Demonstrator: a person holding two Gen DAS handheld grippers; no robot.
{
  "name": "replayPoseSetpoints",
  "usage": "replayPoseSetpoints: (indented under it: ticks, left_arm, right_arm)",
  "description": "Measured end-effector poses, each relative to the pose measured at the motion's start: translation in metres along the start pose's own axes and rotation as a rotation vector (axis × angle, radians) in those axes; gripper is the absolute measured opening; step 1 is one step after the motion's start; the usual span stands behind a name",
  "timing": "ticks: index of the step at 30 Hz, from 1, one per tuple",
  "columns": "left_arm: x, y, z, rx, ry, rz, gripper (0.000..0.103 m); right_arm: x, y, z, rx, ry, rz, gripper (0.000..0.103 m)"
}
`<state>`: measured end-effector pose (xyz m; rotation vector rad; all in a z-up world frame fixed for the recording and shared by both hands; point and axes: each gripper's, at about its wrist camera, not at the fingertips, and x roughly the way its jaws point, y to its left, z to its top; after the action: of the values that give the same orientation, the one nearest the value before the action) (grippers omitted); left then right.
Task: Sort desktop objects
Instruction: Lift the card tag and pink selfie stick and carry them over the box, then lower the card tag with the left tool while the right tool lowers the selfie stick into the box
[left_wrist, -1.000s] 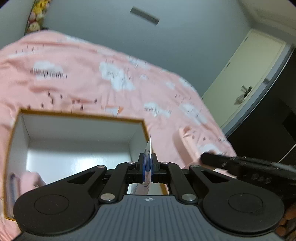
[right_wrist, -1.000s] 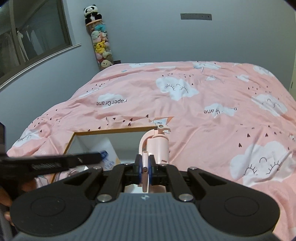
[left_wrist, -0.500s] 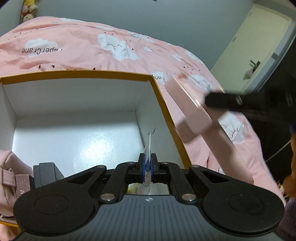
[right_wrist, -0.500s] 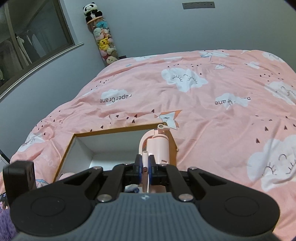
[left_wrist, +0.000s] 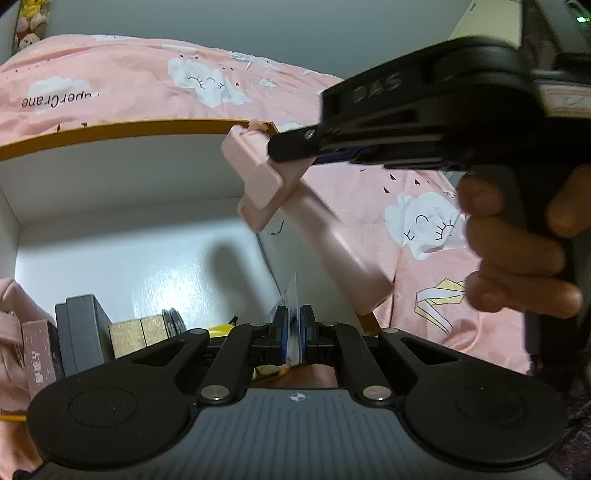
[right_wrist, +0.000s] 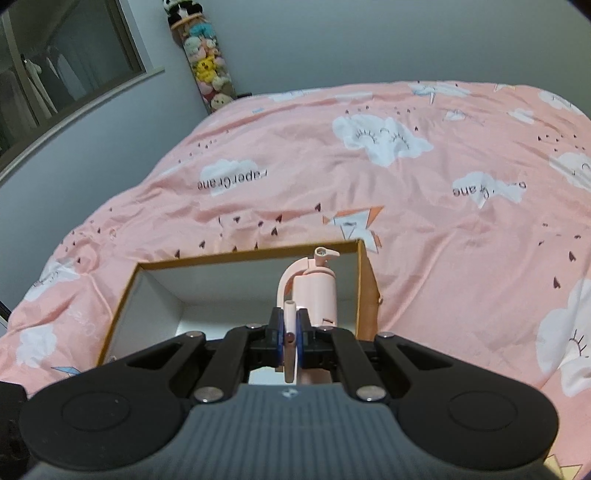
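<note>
My right claw (right_wrist: 290, 334) is clamped on a pale pink plastic handheld device (right_wrist: 317, 291), hanging over the open white cardboard box with an orange rim (right_wrist: 236, 255); pink cloud-print bedspread (right_wrist: 424, 192) at twelve o'clock.
</note>
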<state>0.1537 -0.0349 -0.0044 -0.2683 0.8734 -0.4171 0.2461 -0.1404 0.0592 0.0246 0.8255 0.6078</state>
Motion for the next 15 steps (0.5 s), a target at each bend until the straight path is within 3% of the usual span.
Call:
replayPoseSetpoints:
  ticks: [7, 15]
  left_arm:
    - [-0.003, 0.005, -0.003, -0.002, 0.004, -0.034, 0.008]
    - [-0.001, 0.007, -0.003, 0.001, -0.005, -0.056, 0.008]
  right_arm:
    - [0.024, 0.011, -0.007, -0.082, 0.032, -0.112, 0.007]
    - [0.058, 0.012, -0.004, -0.093, 0.138, -0.188, 0.007]
